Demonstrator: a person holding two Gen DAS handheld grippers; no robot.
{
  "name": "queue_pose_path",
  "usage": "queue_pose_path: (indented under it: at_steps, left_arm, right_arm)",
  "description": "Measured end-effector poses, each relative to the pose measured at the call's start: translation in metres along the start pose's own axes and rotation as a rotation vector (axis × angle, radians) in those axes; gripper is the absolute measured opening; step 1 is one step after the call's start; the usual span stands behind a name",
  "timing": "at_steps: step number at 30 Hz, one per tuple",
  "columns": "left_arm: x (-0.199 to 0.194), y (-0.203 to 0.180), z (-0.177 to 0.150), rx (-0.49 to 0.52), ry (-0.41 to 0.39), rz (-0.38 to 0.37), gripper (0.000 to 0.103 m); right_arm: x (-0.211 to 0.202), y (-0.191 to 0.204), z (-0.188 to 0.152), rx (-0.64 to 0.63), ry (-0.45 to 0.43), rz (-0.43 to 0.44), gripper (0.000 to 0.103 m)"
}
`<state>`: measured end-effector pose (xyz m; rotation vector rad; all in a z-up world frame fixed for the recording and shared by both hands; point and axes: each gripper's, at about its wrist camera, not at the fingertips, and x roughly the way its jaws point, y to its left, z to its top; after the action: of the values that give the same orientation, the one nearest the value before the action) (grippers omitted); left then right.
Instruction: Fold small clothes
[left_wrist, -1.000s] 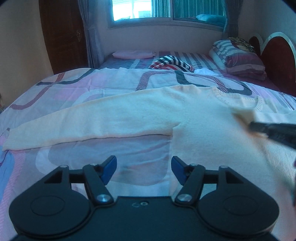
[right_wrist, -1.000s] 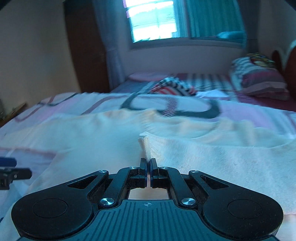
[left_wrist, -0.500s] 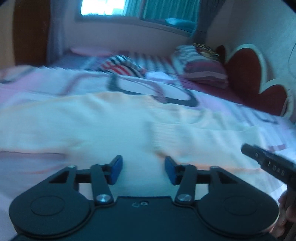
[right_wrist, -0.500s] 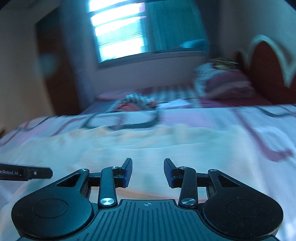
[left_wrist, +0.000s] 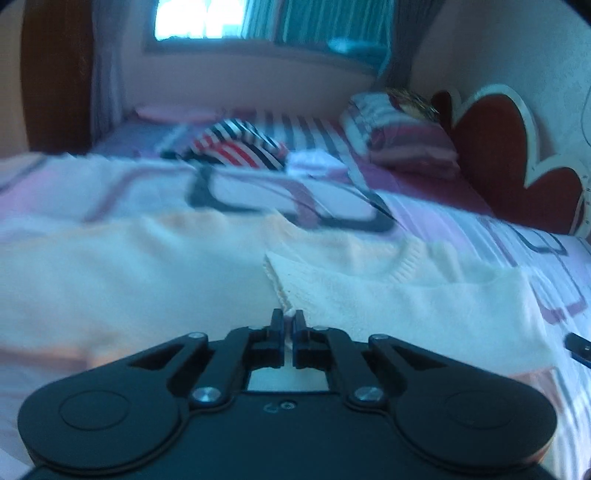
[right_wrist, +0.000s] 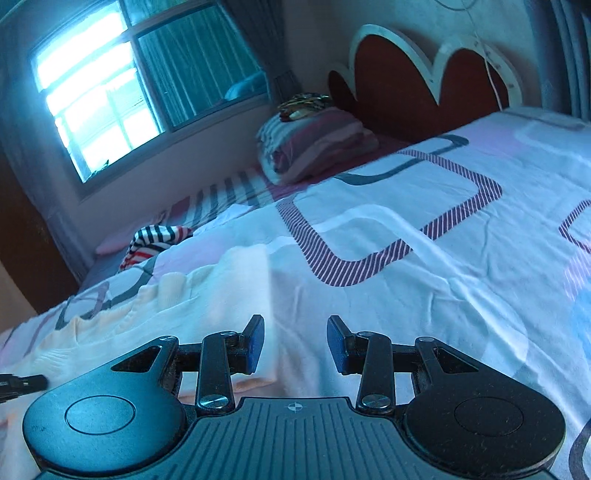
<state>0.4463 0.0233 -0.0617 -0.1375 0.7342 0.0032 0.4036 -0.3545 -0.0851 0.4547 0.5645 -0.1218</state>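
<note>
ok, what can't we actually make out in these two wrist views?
- Left wrist view: the sweater is motion-blurred on the left; its sleeve runs off the left edge.
- Left gripper: the pinched cuff is hidden by the shut jaws.
- Right wrist view: the right gripper body hides the sweater's near edge.

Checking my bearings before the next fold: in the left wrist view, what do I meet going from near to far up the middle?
Left tongs shut on the folded-over cuff → cream sweater → patterned bedsheet → striped garment → window.
</note>
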Motion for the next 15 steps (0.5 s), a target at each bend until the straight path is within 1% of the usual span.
queue_pose_path:
  at_steps: [4, 6, 13, 15]
  left_arm:
    - [-0.007, 0.034, 0.004, -0.007, -0.009, 0.054, 0.002]
    - [-0.01, 0.045, 0.004, -0.013, -0.005, 0.065, 0.002]
    - [-0.012, 0.066, 0.001, -0.042, -0.008, 0.087, 0.003]
    - [-0.01, 0.067, -0.001, -0.035, 0.001, 0.088, 0.003]
  right_arm:
    - [0.002, 0.008, -0.002, -0.005, 0.001, 0.013, 0.039]
    - [0.005, 0.015, -0.003, -0.009, 0.006, 0.024, 0.039]
    - [0.015, 0.038, -0.011, -0.048, 0.028, 0.074, 0.038]
    - [0.016, 0.045, -0.013, -0.071, 0.04, 0.115, 0.008]
